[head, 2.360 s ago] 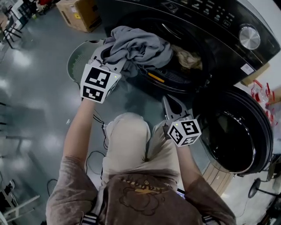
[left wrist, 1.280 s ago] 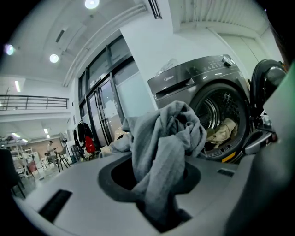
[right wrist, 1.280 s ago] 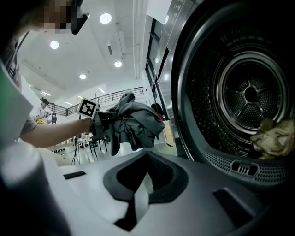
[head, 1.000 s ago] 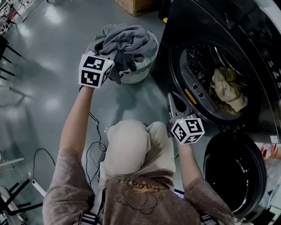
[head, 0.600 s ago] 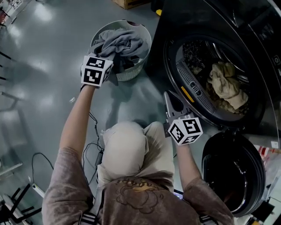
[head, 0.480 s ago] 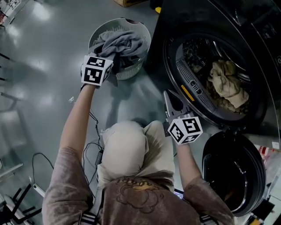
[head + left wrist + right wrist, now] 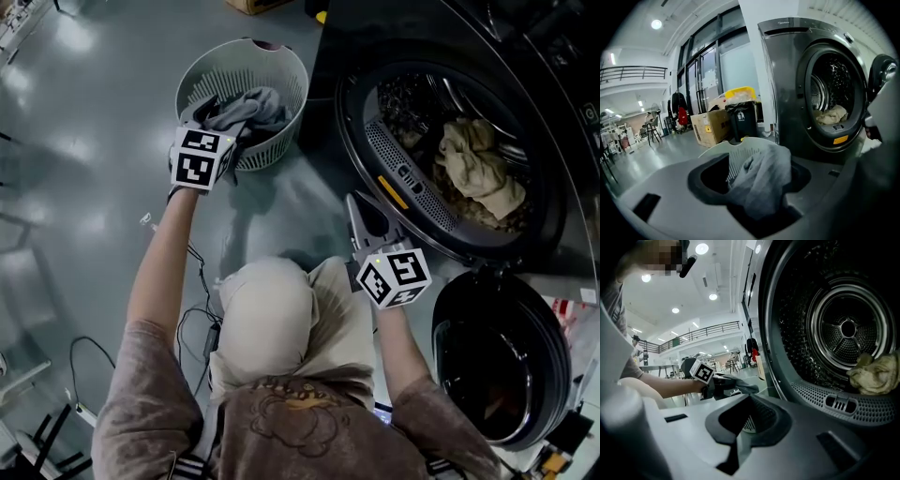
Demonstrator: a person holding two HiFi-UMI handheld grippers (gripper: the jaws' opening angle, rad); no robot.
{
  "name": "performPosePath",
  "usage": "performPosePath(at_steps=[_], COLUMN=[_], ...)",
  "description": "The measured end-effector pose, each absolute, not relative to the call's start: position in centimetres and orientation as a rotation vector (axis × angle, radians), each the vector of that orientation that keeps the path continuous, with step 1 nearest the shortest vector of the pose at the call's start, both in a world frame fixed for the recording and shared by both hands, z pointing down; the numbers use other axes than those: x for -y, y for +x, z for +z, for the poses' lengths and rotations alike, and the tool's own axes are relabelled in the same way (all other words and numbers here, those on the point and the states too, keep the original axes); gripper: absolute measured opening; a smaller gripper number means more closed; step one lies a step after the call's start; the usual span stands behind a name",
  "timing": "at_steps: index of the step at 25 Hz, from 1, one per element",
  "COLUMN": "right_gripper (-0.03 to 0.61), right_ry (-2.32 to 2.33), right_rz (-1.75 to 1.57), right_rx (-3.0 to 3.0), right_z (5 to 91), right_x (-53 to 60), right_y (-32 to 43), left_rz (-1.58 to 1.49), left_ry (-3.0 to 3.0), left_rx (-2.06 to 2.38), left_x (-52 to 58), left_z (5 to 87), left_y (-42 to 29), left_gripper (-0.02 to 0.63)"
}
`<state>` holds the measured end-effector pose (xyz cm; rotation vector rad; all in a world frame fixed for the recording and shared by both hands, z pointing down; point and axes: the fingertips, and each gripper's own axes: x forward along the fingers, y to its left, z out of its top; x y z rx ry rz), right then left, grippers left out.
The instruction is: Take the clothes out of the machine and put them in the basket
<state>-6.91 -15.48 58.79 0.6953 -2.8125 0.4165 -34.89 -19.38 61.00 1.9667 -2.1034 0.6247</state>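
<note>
The grey garment (image 7: 253, 108) is found bunched inside the white basket (image 7: 202, 67), its long run laid from the left gripper (image 7: 218, 120) toward the basket's machine-side wall; one fold is draped between that gripper's jaws, which have just been opening and are set half apart, with no pinch seen on the cloth; the right gripper (image 7: 362, 212) is held closed and empty before the machine (image 7: 349, 56); a beige garment (image 7: 480, 171) is seen crumpled in the drum.
</note>
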Motion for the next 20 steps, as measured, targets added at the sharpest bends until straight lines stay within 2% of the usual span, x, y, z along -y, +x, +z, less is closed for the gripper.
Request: performPosePath(at_steps=[3,10,20], right_gripper=[-0.003,-0.003,-0.003], right_ry=[0.717,0.733,0.740], right_rz=[0.407,0.379,0.358], right_rx=[2.809,2.826,2.852], right_z=[58.5,57.3,55.9], right_x=[15.4,14.4,12.2], right_y=[-6.4,-5.9,-4.7], left_rz=[0.630,0.636,0.556], left_ry=[1.953,1.988,2.043], left_rx=[2.073,1.902,1.961], left_x=[18.7,16.9,14.7], left_z=[61.7,62.9,59.0], left_y=[-34.6,-32.9,-30.9], left_gripper=[0.327,0.382,0.402])
